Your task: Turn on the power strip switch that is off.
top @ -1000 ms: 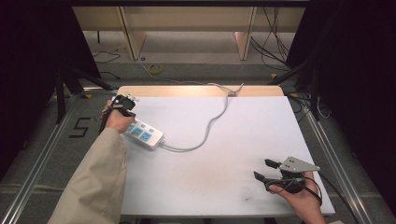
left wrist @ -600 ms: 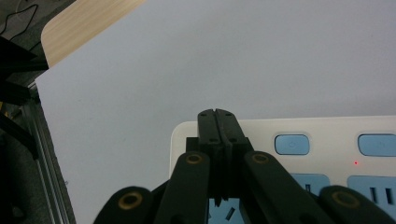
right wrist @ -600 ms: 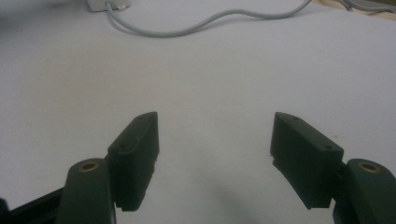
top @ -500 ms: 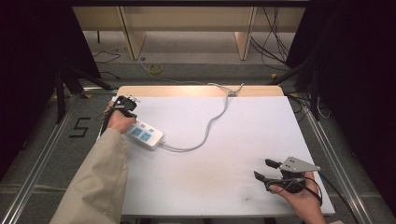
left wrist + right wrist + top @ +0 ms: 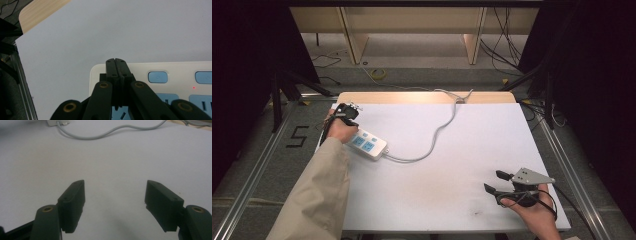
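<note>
A white power strip point(image 5: 368, 145) with blue sockets lies at the left of the white table point(image 5: 472, 165), and its grey cable point(image 5: 437, 135) curves off toward the far edge. My left gripper point(image 5: 347, 116) is over the strip's far-left end. In the left gripper view its jaws point(image 5: 116, 61) are pressed together with nothing between them, tips above the end of the strip point(image 5: 175, 68) beside a blue button point(image 5: 157, 77). I cannot tell whether the tips touch it. My right gripper point(image 5: 496, 181) stays open low over the table's near right point(image 5: 115, 185).
A small red light point(image 5: 193, 87) glows on the strip. The cable point(image 5: 112, 131) and the strip's end point(image 5: 58, 122) lie far ahead of the right jaws. A wooden strip point(image 5: 412, 97) borders the table's far edge. Metal rails point(image 5: 257, 180) run along both sides.
</note>
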Tool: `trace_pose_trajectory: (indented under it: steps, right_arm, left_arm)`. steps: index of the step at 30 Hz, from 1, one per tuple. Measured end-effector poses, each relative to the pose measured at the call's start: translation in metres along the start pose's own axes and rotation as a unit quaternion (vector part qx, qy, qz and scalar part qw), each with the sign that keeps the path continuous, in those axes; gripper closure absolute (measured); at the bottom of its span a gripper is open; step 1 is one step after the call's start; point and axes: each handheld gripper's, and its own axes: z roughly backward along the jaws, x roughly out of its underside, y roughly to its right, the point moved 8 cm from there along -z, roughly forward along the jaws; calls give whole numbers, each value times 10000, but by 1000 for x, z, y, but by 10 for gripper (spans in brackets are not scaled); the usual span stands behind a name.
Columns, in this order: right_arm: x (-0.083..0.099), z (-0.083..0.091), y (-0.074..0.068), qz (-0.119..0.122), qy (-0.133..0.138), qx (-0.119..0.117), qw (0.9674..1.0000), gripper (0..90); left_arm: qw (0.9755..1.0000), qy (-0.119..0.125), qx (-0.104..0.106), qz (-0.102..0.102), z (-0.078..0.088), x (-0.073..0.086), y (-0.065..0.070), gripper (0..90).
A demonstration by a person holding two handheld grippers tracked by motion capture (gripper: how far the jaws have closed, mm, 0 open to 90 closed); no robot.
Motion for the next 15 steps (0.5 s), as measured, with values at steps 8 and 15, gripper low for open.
trace_pose_trajectory:
  steps: [8,15]
  right_arm:
    - [0,0,0,6,-4,8,10000,335]
    - [0,0,0,4,-1,0,10000,335]
  left_arm:
    - [10000,-14,-5,24,-2,1,-1,898]
    - [10000,-12,3,35,-3,1,-1,898]
